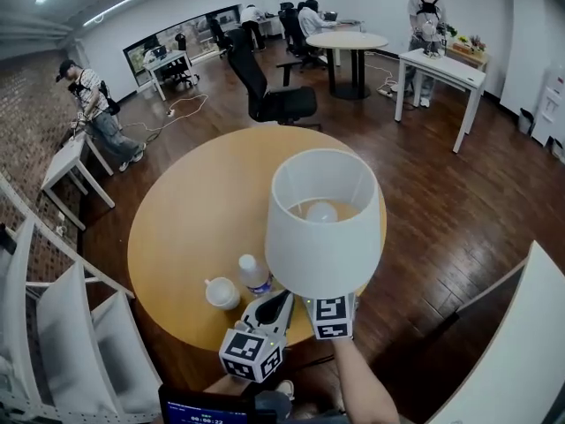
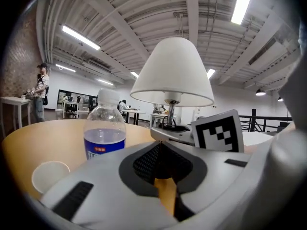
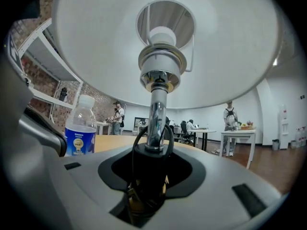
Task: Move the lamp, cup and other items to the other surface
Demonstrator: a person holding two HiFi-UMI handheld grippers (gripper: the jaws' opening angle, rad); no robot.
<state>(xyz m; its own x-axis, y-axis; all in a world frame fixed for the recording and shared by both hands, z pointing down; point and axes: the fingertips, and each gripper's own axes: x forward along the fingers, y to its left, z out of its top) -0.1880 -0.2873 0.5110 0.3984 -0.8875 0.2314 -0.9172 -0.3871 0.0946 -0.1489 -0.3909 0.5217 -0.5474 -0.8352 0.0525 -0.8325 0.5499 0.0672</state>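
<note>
The lamp, with its white shade (image 1: 322, 223), is held upright over the near edge of the round wooden table (image 1: 194, 210). My right gripper (image 1: 328, 300) is shut on its base, below the chrome stem (image 3: 156, 116). The shade (image 3: 96, 47) fills the top of the right gripper view. Just left of the lamp stand a clear water bottle (image 1: 254, 275) with a blue label and a white cup (image 1: 222, 292). My left gripper (image 1: 281, 302) hovers close behind the bottle (image 2: 104, 133), jaws together and holding nothing. The cup (image 2: 49, 175) sits low to its left.
White shelving (image 1: 53, 316) stands close on the left and a white panel (image 1: 521, 343) on the right. Beyond the table are a black office chair (image 1: 269, 95), another round table (image 1: 346, 41), white desks (image 1: 441, 67) and several people.
</note>
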